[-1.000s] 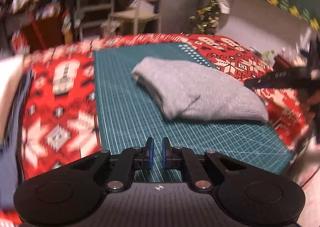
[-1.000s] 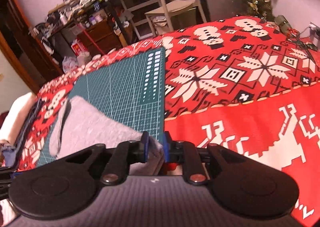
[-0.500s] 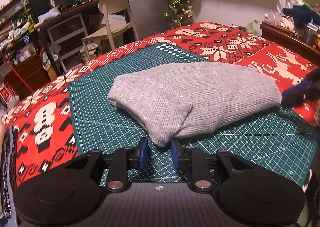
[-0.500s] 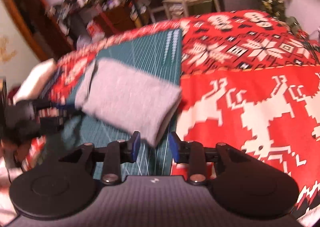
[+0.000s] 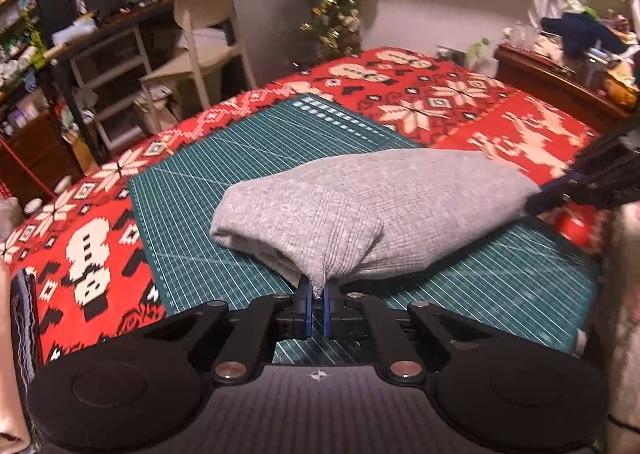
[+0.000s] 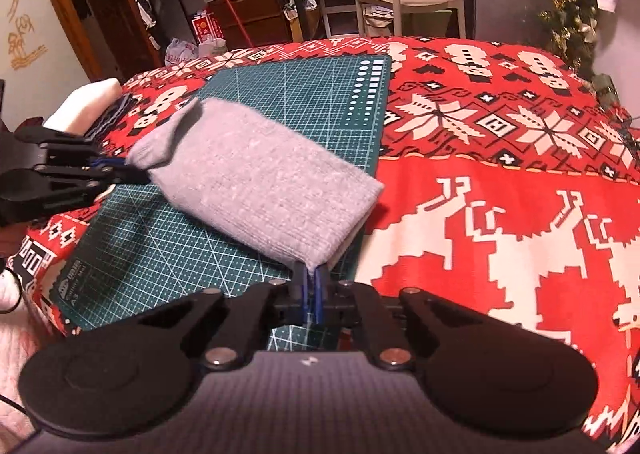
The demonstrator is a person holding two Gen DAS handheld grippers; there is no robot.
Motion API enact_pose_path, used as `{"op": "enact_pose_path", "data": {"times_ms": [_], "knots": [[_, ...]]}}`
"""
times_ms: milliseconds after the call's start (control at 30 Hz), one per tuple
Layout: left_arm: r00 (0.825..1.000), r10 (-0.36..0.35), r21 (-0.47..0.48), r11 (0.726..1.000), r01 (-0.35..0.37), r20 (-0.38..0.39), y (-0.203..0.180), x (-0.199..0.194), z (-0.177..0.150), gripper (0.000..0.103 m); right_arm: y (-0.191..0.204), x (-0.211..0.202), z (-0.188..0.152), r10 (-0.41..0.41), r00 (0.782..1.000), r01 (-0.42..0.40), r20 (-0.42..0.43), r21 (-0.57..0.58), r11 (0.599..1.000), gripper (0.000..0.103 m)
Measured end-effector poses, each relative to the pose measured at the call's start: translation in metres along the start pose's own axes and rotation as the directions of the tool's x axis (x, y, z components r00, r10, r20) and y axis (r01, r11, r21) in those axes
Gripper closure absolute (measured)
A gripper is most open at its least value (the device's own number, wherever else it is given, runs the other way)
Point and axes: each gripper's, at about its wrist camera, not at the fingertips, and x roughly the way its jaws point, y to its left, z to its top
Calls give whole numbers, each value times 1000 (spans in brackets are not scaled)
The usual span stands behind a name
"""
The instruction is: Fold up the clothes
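Left wrist: both grippers' fingers (image 5: pixel 307 304) pinched on folded grey garment (image 5: pixel 372 209) corners.

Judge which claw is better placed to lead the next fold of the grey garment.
Roughly even, slight edge to the right. Both claws are shut on near corners of the grey garment: left claw, right claw. The right corner looks flat and squared; the left one is bunched. This is only a judgement.
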Motion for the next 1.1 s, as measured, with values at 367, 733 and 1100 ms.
{"op": "enact_pose_path", "data": {"times_ms": [367,733,1100], "knots": [[988,-137,-190,974,123,-63,19,7,-14,91,-12,2,0,32,999,-31,-26,42,999,97],[974,-218,-479,850,219,58,66,0,-22,68,-31,-30,17,65,996,-72,62,122,990,92],[944,-269,-736,596,321,193,124,42,-23,99,-8,2,73,159,981,-170,112,96,981,92]]}}
